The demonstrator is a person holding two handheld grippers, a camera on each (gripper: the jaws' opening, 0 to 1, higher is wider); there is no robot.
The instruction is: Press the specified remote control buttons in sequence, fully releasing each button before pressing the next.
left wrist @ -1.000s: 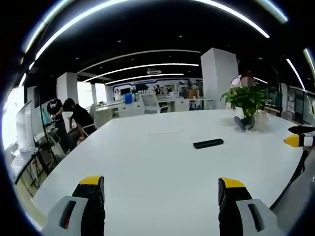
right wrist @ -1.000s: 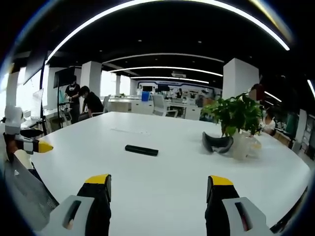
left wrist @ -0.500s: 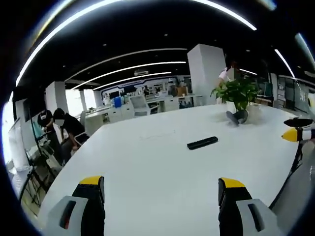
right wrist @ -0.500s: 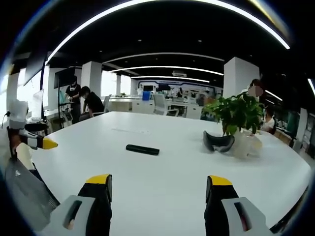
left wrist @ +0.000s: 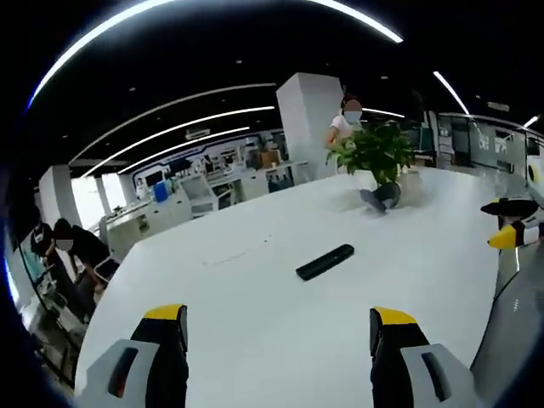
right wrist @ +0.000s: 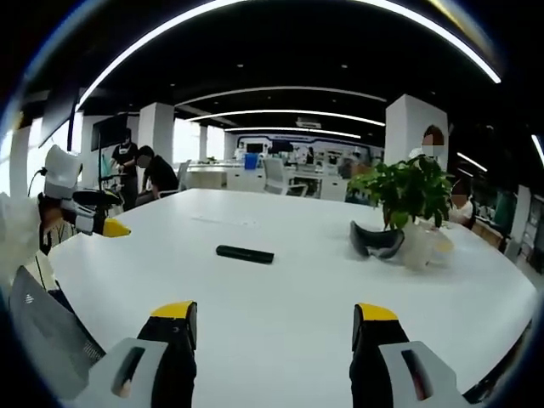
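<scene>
Remote on white counter
Left tongs (left wrist: 276, 327) gape, nothing held; black remote (left wrist: 325, 262) lies beyond, potted plant (left wrist: 376, 155) farther

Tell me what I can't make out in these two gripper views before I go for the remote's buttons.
- Remote control: a thin dark bar in both views; its buttons and labels are too small to tell apart.
- Dark object beside the potted plant: too small to identify; in the left gripper view the plant partly hides it.
- Left gripper and right gripper: jaws spread wide; their bases are cut off by each view's bottom edge.
</scene>
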